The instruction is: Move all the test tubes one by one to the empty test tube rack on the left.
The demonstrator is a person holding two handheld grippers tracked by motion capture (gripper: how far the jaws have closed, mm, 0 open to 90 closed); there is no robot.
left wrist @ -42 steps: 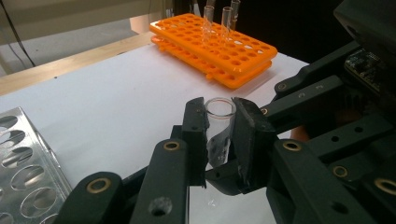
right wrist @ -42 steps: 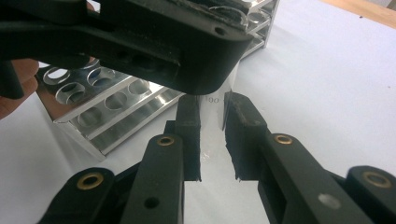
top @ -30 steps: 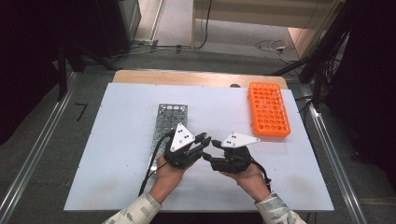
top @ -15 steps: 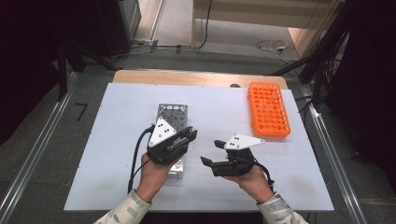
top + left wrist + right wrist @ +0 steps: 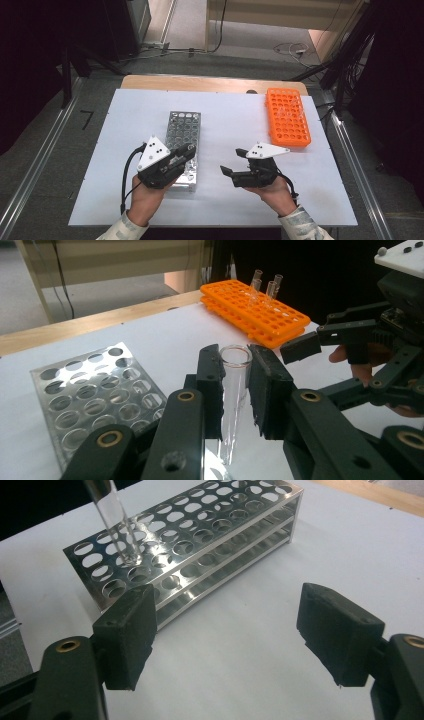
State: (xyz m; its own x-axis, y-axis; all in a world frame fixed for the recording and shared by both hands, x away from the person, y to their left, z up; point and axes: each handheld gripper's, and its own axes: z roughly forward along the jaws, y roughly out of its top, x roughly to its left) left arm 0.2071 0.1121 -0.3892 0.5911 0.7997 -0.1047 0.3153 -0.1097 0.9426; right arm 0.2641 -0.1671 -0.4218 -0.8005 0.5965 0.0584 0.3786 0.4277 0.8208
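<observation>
Over the near end of the metal rack (image 5: 183, 131), at about seven o'clock on the white table (image 5: 230, 115), the left gripper (image 5: 235, 385) had its jaws clamped on a clear glass tube (image 5: 234, 390), held upright with its open mouth on top. In the right gripper view the tube's rounded tip (image 5: 131, 557) hung just above the rack's top plate, over the holes near its corner; no hole under it looked blocked. One metal rack lay there, its holes bare as far as could be seen. At about five o'clock the right gripper (image 5: 233, 162) was parted wide with nothing between its jaws, having just been opening, and sat well apart from the rack. At two o'clock lay one orange rack (image 5: 286, 116), with four clear tubes (image 5: 265, 287) standing at its far end
</observation>
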